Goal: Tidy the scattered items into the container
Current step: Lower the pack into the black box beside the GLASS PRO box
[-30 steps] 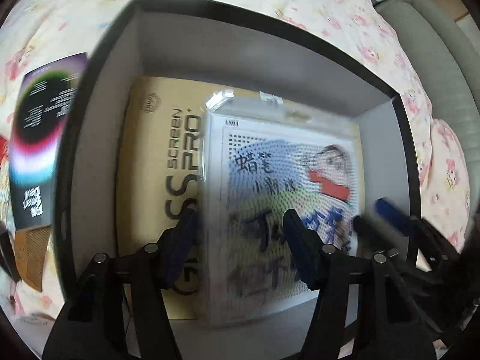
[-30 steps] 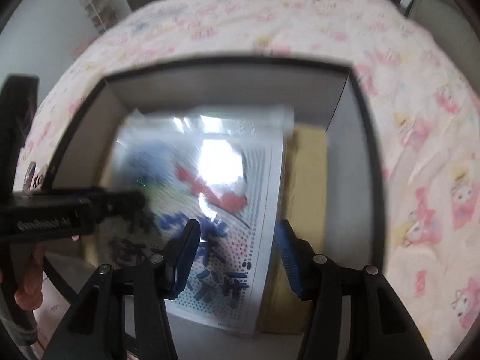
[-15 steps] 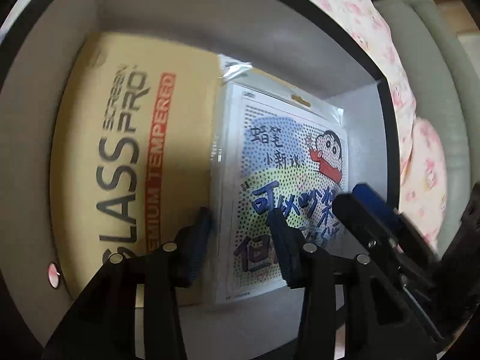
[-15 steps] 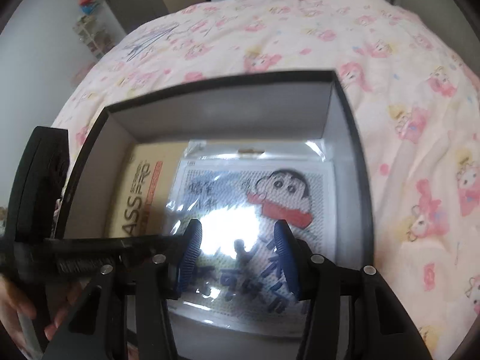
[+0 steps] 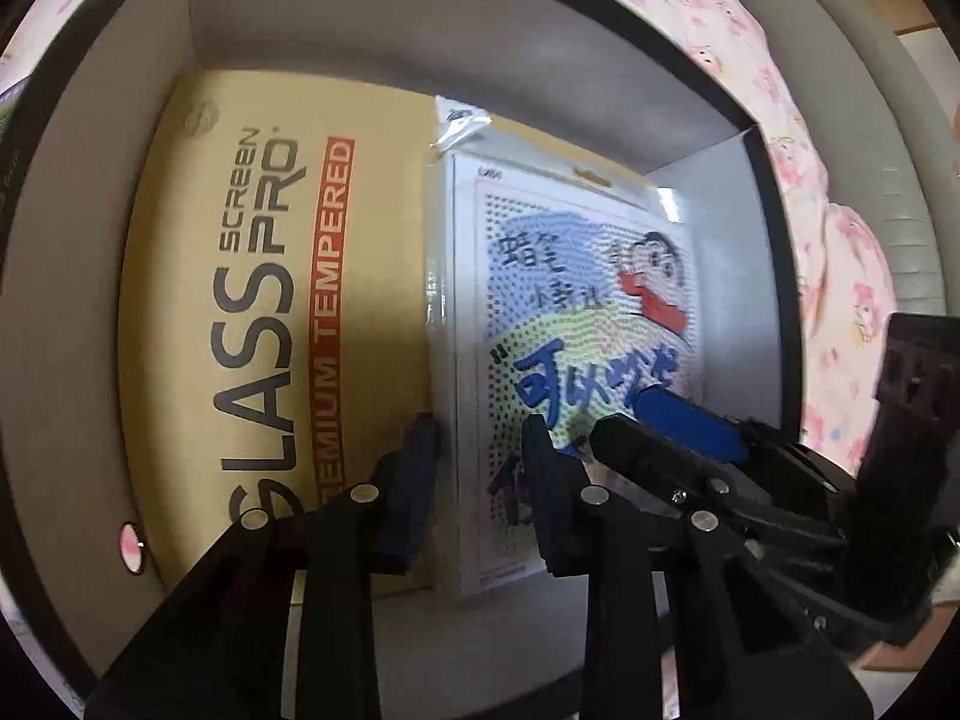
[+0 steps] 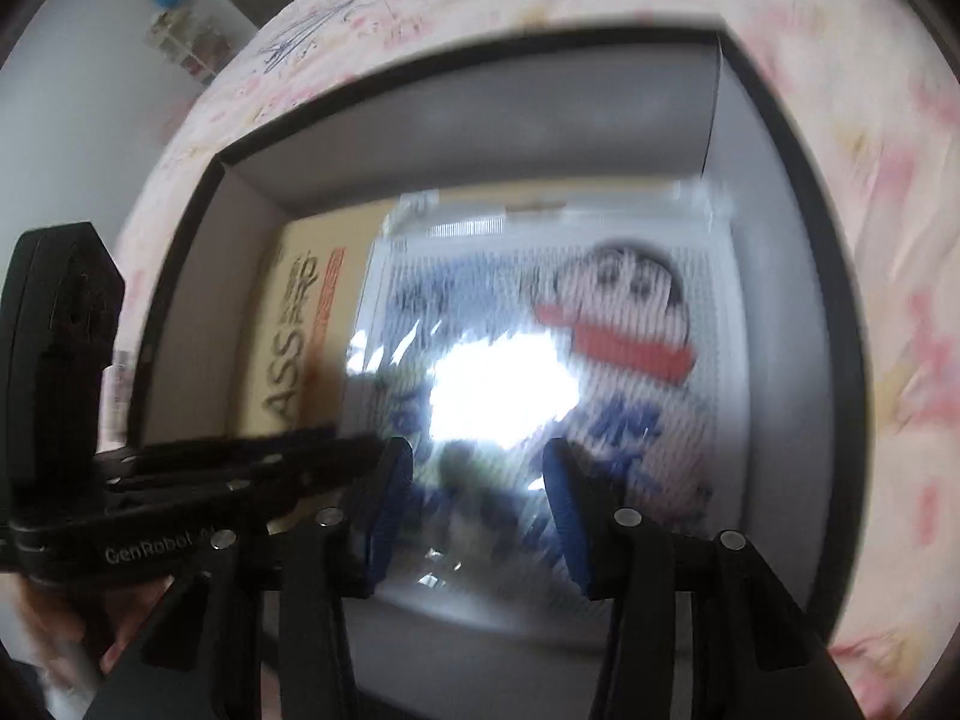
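Left wrist view: the left gripper [image 5: 480,444] points steeply down into the box [image 5: 288,48], its jaws having just been closing, now narrowly apart astride the left edge of the packet [image 5: 570,276] with no clear pinch on it. The right gripper [image 5: 678,420] crosses in from the right, low over the same packet; in its own view its jaws [image 6: 474,480] have eased inward too but stand apart over the glossy wrap, holding nothing. The packet lies flat inside the box, long axis running away from both grippers, overlapping the yellow carton [image 5: 252,312] beneath. The left gripper looks nearer to a grip, judged by its straddle of the edge.
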A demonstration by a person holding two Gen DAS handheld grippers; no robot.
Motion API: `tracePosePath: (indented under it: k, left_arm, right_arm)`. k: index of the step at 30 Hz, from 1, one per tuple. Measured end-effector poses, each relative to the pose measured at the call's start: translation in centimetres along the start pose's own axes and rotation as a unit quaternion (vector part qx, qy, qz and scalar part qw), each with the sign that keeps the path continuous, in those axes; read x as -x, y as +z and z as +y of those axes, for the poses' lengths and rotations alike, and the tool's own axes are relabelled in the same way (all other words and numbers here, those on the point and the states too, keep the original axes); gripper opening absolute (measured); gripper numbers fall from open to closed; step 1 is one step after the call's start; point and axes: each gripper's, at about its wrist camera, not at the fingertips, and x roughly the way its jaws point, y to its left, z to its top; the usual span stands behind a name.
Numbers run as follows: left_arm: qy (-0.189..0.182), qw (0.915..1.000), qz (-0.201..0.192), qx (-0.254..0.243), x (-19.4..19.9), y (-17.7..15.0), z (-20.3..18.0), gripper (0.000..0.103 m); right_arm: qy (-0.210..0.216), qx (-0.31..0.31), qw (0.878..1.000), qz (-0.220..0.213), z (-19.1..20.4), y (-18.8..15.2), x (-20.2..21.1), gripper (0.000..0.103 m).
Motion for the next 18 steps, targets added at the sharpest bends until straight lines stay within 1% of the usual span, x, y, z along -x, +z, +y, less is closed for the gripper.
tracePosePath:
  k: [1, 3, 5, 6, 8, 9, 10, 11, 12, 15, 17, 18]
  left_arm:
    - [-0.004, 0.9999, -0.015, -0.003, 0.7, 0.5, 0.1, 0.028]
    - [0.012, 0.9986, -0.051, 0.002, 1.6, 2.2, 0.5, 0.028]
    - [0.017, 0.9972, -0.072, 0.014, 1.9, 4.1, 0.9, 0.028]
    - [0.022, 0.9964, -0.08, 0.018, 1.9, 5.1, 1.1, 0.028]
    - [0.042, 0.9947, -0.093, 0.014, 1.3, 6.7, 0.9, 0.027]
    - [0.048, 0.9945, -0.092, 0.013, 0.9, 7.1, 0.7, 0.027]
    - [0.046, 0.995, -0.087, 0.013, 0.0, 7.3, 0.5, 0.027]
    - [0.041, 0.996, -0.078, 0.016, -0.8, 7.5, 0.5, 0.027]
    - [0.037, 0.9968, -0.069, 0.019, -1.2, 7.9, 0.3, 0.027]
    - [0.032, 0.9976, -0.059, 0.018, -1.7, 7.7, 0.9, 0.026]
    - [0.015, 0.9984, -0.049, 0.022, -1.7, 7.5, 0.9, 0.025]
    - [0.014, 0.9986, -0.046, 0.023, -1.8, 7.2, 0.9, 0.025]
  right_arm:
    - [-0.005, 0.002, 1.0, -0.007, 0.0, 0.4, 0.6, 0.042]
    - [-0.023, 0.013, 0.999, -0.033, 0.3, 1.9, 2.0, 0.042]
    - [-0.047, 0.022, 0.997, -0.053, 0.7, 3.9, 2.6, 0.042]
    - [-0.061, 0.028, 0.996, -0.055, 0.8, 5.2, 2.3, 0.042]
    - [-0.089, 0.029, 0.995, -0.047, 0.6, 7.4, 1.1, 0.042]
    - [-0.093, 0.03, 0.994, -0.042, 0.4, 8.2, 0.4, 0.042]
    - [-0.093, 0.031, 0.994, -0.039, 0.2, 8.9, -0.2, 0.04]
    - [-0.085, 0.029, 0.995, -0.043, -0.1, 9.4, -0.7, 0.032]
    - [-0.075, 0.027, 0.996, -0.048, -0.3, 9.7, -1.1, 0.03]
    - [-0.068, 0.024, 0.997, -0.037, -0.3, 10.1, -2.0, 0.029]
    - [-0.075, 0.033, 0.996, -0.019, -0.2, 10.1, -2.5, 0.029]
    - [-0.075, 0.034, 0.997, -0.007, -0.2, 10.1, -2.9, 0.03]
